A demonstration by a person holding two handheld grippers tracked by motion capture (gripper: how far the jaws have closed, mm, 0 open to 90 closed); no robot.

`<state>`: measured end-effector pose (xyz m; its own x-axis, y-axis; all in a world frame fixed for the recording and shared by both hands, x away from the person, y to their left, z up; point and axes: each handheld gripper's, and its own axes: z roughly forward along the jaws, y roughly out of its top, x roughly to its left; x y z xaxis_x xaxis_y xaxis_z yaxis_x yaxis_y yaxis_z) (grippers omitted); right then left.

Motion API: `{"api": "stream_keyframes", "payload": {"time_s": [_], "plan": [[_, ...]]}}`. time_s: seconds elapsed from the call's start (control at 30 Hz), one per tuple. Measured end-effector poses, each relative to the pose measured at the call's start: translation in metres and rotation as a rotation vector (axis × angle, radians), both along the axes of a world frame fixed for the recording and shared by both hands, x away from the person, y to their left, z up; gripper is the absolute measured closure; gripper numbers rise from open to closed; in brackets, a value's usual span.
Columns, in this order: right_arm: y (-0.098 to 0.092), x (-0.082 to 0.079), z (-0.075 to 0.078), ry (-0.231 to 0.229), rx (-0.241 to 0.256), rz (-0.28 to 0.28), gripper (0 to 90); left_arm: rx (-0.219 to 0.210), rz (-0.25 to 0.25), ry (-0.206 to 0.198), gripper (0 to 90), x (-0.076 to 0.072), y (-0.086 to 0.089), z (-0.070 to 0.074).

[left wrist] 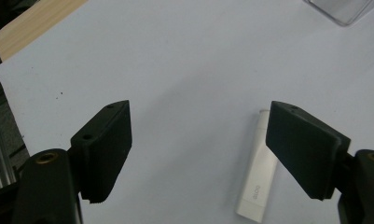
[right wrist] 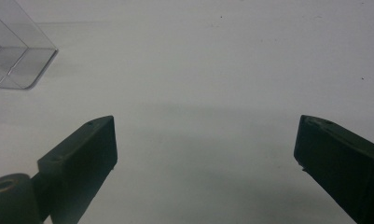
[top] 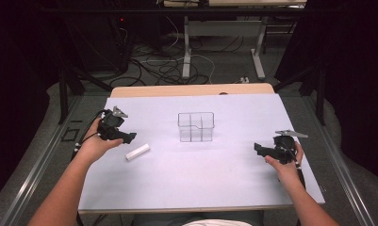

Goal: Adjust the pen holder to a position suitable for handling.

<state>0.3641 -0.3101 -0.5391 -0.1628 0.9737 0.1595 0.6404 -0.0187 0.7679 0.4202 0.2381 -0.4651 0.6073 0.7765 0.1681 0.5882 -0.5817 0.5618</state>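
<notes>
A small white rectangular stick (top: 137, 151) lies flat on the white table sheet (top: 196, 174), left of centre. My left gripper (top: 128, 137) hovers just above and left of it, open; in the left gripper view the white stick (left wrist: 258, 175) lies partly behind the right-hand jaw, with the gripper (left wrist: 201, 149) gaping wide and holding nothing. A clear plastic box with inner dividers (top: 196, 126) stands in the middle of the sheet. My right gripper (top: 257, 148) is at the right side, open and holding nothing, its jaws (right wrist: 205, 158) spread over bare sheet.
A corner of the clear box (right wrist: 14, 58) shows at the upper left of the right gripper view, and another corner (left wrist: 343, 9) at the top right of the left gripper view. The wooden table edge (top: 191, 89) runs along the back. Cables and table legs lie on the floor beyond.
</notes>
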Motion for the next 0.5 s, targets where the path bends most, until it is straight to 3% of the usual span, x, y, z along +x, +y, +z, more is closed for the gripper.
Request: {"api": "stream_keyframes", "payload": {"time_s": [0.27, 0.5], "plan": [[0.0015, 0.0007, 0.0003, 0.001, 0.003, 0.001, 5.4, 0.045, -0.052, 0.027, 27.5, 0.0022, 0.0003, -0.0046], [0.0017, -0.0005, 0.0004, 0.001, 0.003, 0.001, 5.4, 0.085, -0.11, 0.087, 29.8, 0.0017, -0.004, -0.0103]]}}
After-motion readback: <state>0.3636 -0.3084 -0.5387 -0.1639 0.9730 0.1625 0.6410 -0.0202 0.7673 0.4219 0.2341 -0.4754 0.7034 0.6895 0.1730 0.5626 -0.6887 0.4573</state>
